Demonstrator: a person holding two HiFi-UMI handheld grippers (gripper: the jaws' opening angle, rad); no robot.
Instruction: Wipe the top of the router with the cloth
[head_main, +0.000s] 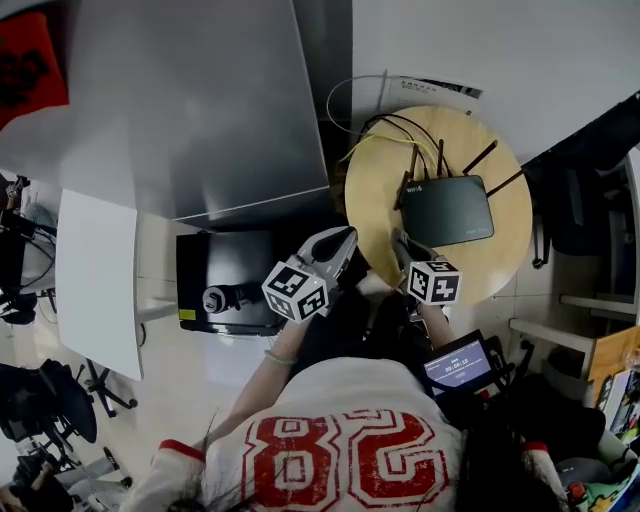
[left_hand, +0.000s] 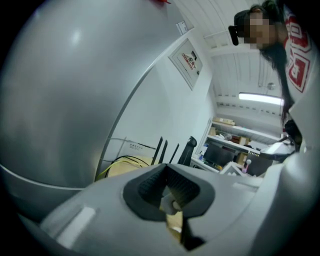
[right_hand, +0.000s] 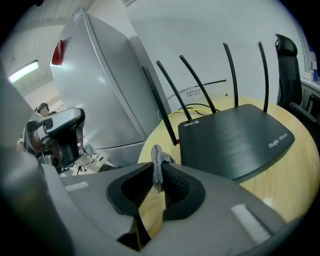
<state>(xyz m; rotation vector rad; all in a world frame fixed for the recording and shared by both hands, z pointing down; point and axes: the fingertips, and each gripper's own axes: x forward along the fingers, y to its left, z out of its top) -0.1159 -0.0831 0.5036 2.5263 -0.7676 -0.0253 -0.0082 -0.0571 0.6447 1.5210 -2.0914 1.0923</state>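
A black router (head_main: 447, 209) with several upright antennas lies on a round wooden table (head_main: 375, 200). In the right gripper view the router (right_hand: 235, 140) fills the right half, its flat top bare. My right gripper (right_hand: 159, 172) is shut on a thin fold of grey cloth (right_hand: 157, 162), just short of the router's near-left corner. In the head view the right gripper (head_main: 400, 242) hangs over the table's near edge. The left gripper (head_main: 340, 240) sits beside it at the table's left rim. Its jaws (left_hand: 166, 172) are closed with nothing clearly held.
A tall grey cabinet (head_main: 200, 100) stands left of the table. Below it on the floor is a black box (head_main: 225, 270). Yellow and black cables (head_main: 385, 135) trail behind the router. A black chair (head_main: 570, 200) stands at the right, and a small lit screen (head_main: 458, 365) sits by the person.
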